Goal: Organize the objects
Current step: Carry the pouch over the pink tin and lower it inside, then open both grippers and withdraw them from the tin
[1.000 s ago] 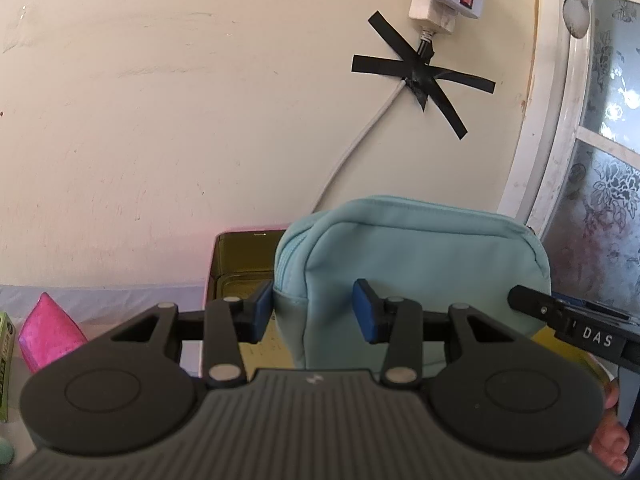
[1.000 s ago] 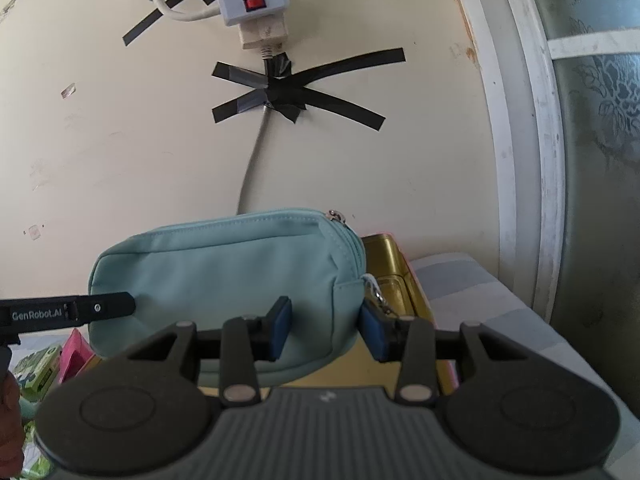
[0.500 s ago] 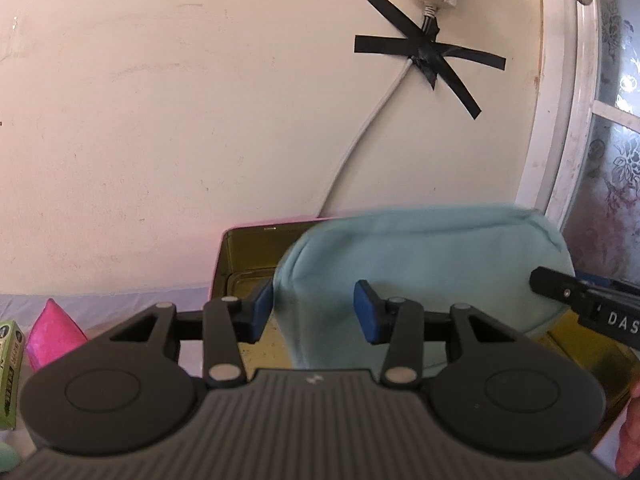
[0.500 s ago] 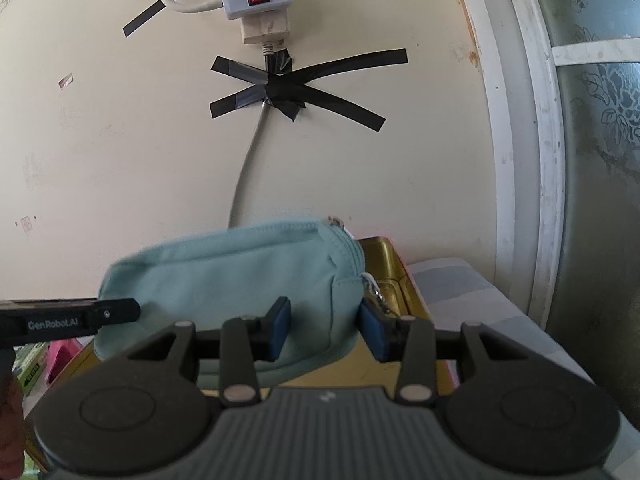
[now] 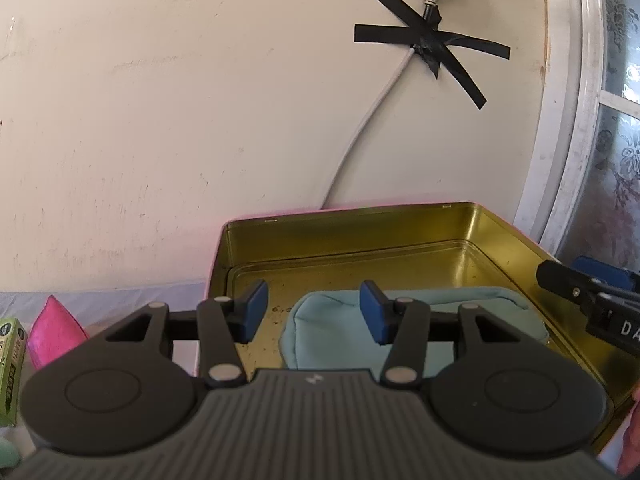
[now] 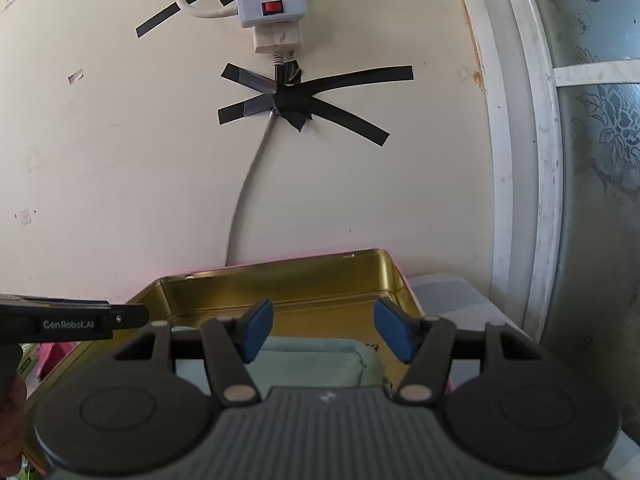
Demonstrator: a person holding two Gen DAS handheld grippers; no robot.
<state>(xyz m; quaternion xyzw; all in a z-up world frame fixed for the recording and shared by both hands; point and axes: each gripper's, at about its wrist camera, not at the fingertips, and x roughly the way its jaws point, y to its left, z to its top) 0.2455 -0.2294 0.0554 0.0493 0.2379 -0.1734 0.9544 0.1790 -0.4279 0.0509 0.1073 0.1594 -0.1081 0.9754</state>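
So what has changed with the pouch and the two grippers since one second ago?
Both grippers let go: the left gripper and right gripper were clamped on the teal pouch, held upright; now both are open and it lies flat inside the gold tin. The tin stayed in place.

Teal pouch (image 5: pixel 412 328) in gold tin (image 5: pixel 360 236); pink packet (image 5: pixel 52 328).

At the left edge of the right wrist view, the black side of the left gripper (image 6: pixel 76 322) carries white lettering reading "GenRobot.AI". At the right edge of the left wrist view, the right gripper (image 5: pixel 616 326) shows white letters "DA", cut off by the frame. Print on the green box (image 5: pixel 9 354) at lower left is too blurred to read.
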